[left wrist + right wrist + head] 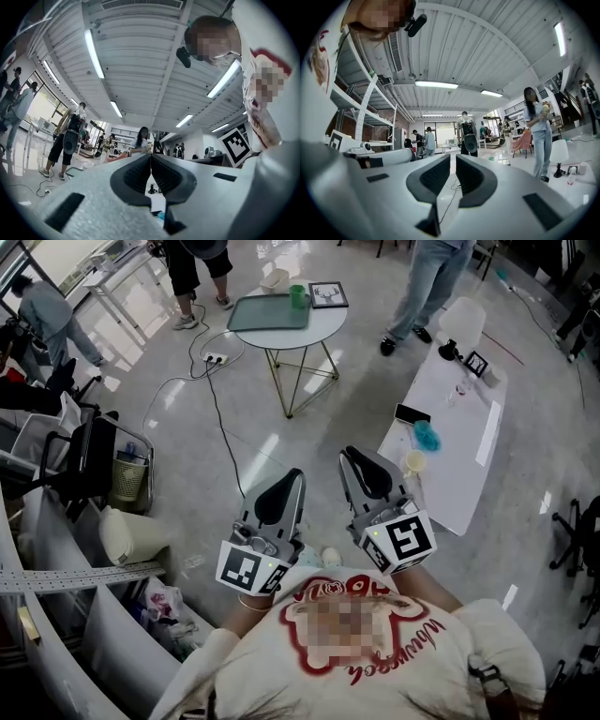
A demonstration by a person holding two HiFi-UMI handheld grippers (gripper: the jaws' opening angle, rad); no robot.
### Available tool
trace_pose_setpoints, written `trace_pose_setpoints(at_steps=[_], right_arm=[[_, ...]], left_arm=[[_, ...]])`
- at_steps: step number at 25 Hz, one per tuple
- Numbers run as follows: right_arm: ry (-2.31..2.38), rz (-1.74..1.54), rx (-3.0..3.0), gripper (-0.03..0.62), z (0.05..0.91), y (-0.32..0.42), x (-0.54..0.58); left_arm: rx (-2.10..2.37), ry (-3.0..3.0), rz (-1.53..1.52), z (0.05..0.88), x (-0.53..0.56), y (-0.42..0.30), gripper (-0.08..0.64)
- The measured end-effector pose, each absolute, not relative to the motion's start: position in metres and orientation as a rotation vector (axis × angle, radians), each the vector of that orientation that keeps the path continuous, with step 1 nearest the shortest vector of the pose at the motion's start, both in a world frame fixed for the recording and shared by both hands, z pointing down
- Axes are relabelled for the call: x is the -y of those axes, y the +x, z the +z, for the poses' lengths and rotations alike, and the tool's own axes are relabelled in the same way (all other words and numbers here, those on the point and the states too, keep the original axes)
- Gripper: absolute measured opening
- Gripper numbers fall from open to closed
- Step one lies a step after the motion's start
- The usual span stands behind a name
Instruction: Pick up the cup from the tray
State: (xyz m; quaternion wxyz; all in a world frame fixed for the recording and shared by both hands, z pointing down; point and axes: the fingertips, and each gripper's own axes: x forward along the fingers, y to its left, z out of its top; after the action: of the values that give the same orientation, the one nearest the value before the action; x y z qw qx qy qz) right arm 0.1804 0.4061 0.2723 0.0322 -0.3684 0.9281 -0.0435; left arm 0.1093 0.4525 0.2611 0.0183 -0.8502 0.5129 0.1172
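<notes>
Basically nothing of the task is done yet. The green cup is way over on the small round counter at the far end of the room. It's sitting at the far right corner of the grey-green tray, right next to a framed picture. Nobody's touching it.

Both grippers are held in close to the person's chest and point out across the open floor, well apart from that counter. The left gripper has its jaws closed together, tips meeting, with nothing in them. The right gripper is the same: jaws pulled in to a thin slit, with only floor and a cable visible past them, so it's empty too.

So everything is left, I'd say: walk over, open one set of jaws, get them round the cup, close and lift it off the tray.

As for writing, there isn't much. The person's shirt has red lettering, but it's upside down from the head view and I can't read it reliably. The cubes on the grippers only carry black-and-white square markers. I can't make out any brand on the cup or tray from this far away.
</notes>
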Motion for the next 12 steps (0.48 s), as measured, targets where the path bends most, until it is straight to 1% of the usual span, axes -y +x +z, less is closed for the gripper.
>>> trace_pose_setpoints(at_steps=[6,12], right_arm=[[-1.083,-0.152,-2.868,0.054,0.273,0.167,-0.385],[-1.103,-0.148,-2.875,0.054,0.284,0.145,-0.343]], left_arm=[[-1.627,-2.628,0.335,0.263,-0.436,0.099,0.014],[-1.637,-2.637,0.346,0.276,-0.390,0.073,0.015]])
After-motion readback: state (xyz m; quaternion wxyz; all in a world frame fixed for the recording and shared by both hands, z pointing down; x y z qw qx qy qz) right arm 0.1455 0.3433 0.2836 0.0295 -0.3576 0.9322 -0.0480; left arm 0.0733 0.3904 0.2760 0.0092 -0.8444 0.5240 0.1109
